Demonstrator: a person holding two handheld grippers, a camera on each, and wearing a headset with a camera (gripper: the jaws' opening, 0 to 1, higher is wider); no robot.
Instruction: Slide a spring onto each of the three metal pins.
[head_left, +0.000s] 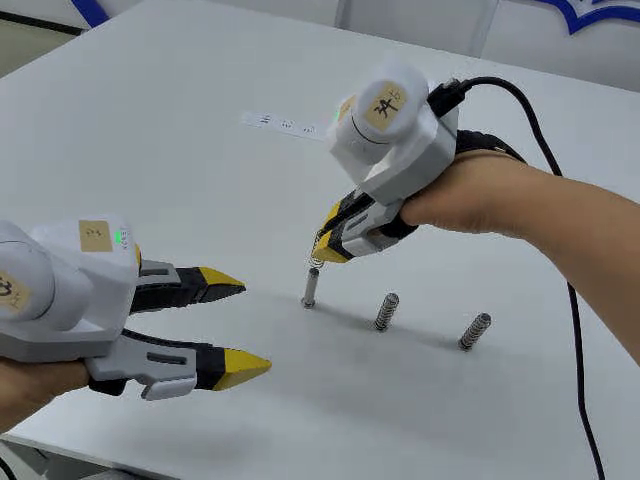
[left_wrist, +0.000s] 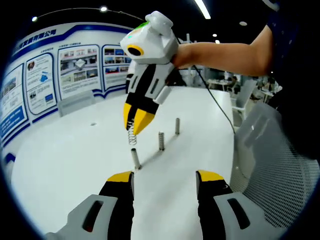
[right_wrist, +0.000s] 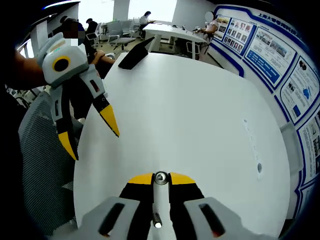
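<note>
Right tongs: nearly shut, yellow tips pinched on the top end of a spring. Held by a hand wrapped round the white body, pointing down and left at the counter.
Spring: hanging roughly upright out of the tips, directly over the bare pin. Bottom end right at the pin's top, and honestly can't tell whether touching or just clear. From the right gripper view, looking straight down the round end clamped between the tips.
Left tongs: wide open, holding nothing, hovering low to the left of the bare pin with the tips aimed its way, not touching it.
Bare pin: upright on the counter, leftmost of a row of three in the head view, no spring on it yet.
Second pin: just right of the bare one, upright, already wearing a spring.
Third pin: right end of the row, same deal, spring down over it.
Counter: plain white, with the three pins spaced apart from each other.
White strip: lying flat further back, well apart from the pins, partly behind the right tongs.
Black cable: plugged into the back of the right tongs, running over the forearm and off down the right side.
Background: blue-and-white wall boards and a mesh chair in the left gripper view.
</note>
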